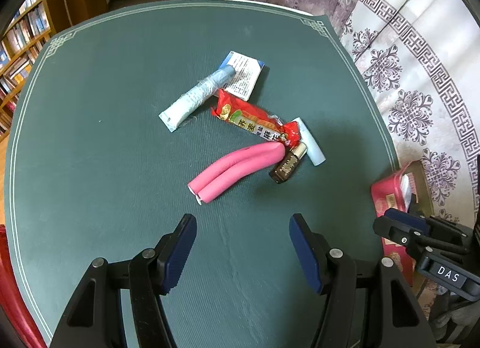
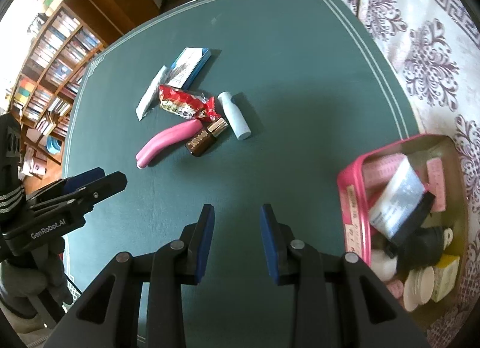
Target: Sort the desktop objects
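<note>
Objects for sorting lie clustered mid-surface: pink roll [image 1: 237, 169], brown bottle [image 1: 286, 167], red snack [image 1: 255, 121], tubes. Both grippers hover released and empty, left gripper [image 1: 243, 250] wider than right gripper [image 2: 237, 238]; I would lower the left squarely across the roll. Green surface [image 1: 105, 137]; pink tin [image 2: 354, 198] at its right edge; bookshelves [image 2: 57, 56] beyond.

We see a cluster of items at the middle of the mat [image 1: 90, 137]: a tube [image 1: 195, 97] leaning on a booklet [image 1: 244, 73] at the back, a snack packet [image 1: 255, 121] before them, then a bent roller [image 1: 237, 167], with a small bottle [image 1: 288, 166] and a stick [image 1: 309, 145] to its right. A tin [image 2: 354, 198] of oddments sits off the mat's right edge.
</note>
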Motion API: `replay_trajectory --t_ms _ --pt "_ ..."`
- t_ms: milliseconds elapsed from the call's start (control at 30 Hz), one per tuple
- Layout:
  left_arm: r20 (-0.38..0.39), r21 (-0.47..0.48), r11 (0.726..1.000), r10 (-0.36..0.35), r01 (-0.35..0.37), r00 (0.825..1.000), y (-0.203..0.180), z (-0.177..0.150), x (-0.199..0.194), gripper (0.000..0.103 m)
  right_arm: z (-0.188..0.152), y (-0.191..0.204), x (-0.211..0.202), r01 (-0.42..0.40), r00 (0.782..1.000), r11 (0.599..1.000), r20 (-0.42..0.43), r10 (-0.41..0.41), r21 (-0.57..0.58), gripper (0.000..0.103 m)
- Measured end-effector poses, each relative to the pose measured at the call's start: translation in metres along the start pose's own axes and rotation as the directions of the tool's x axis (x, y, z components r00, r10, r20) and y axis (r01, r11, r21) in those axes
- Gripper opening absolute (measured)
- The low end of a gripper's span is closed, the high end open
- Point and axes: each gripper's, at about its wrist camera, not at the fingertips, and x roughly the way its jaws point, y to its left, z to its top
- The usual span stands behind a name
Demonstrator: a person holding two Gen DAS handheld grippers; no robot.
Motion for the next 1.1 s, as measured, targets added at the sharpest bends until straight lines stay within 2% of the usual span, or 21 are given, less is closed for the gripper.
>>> replay_trajectory --t_ms 633,900,1100 --pt "-0.057 0.019 1.000 0.005 -0.004 0.998 0.015 0.018 0.057 0.066 0.050 0.008 0.057 -0.004 0.999 0.998 -0.042 0.002 -0.059 0.035" --pt "-0.011 0.041 0.999 0.032 -0.031 0.999 0.016 0.025 0.059 0.066 0.065 0.003 0.075 0.024 0.997 0.997 -0.065 -0.029 -0.077 0.035" --pt "-0.010 0.023 0.999 0.047 -0.047 0.999 0.021 0.031 0.068 0.066 0.074 0.001 0.087 0.032 0.997 0.994 -0.067 -0.039 -0.103 0.035"
